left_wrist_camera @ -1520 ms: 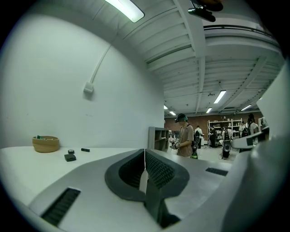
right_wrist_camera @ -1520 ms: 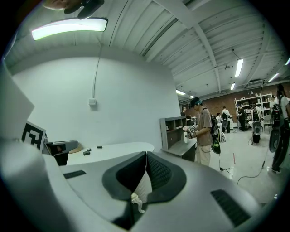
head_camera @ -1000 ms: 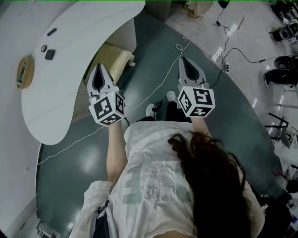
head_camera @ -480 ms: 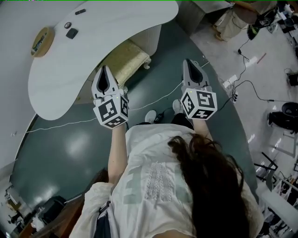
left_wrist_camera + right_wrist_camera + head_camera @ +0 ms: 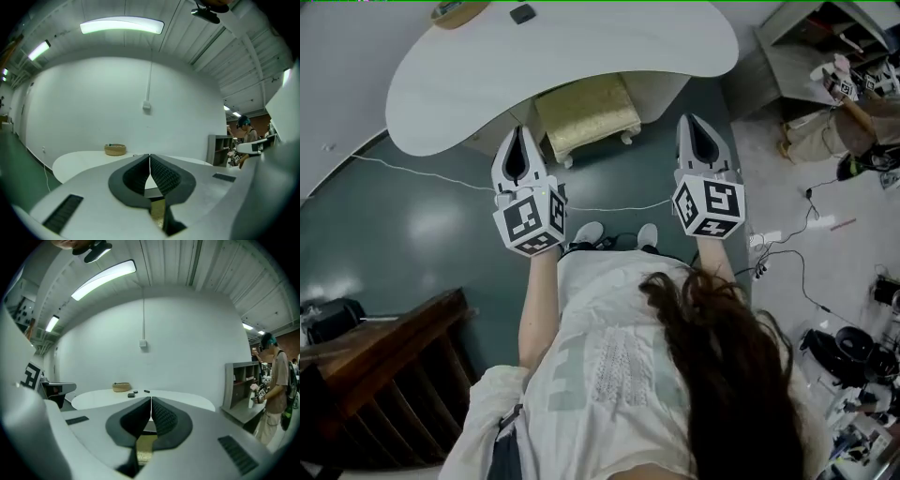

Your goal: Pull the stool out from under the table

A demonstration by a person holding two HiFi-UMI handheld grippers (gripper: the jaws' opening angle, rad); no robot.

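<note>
A stool [image 5: 587,113] with a gold cushion and pale legs stands half under the white kidney-shaped table [image 5: 581,47], its near end sticking out toward me. My left gripper [image 5: 520,135] is shut and empty, its tip just left of the stool's near corner and above the floor. My right gripper [image 5: 695,124] is also shut and empty, to the right of the stool. In the left gripper view the gripper [image 5: 149,156] faces the table top [image 5: 84,159]. The right gripper [image 5: 151,399] points at the same table [image 5: 117,397], and a strip of gold cushion [image 5: 145,442] shows below its jaws.
A woven basket [image 5: 459,9] and a small dark item [image 5: 523,13] lie on the table. A white cable [image 5: 422,172] runs across the green floor. A dark wooden piece [image 5: 375,375] sits lower left. A shelf unit [image 5: 825,47] and a person [image 5: 276,380] stand to the right, with cables on the floor.
The view has swung round so that the table and stool now lie straight ahead. Both grippers, still shut, turned with it and now flank the stool's near end.
</note>
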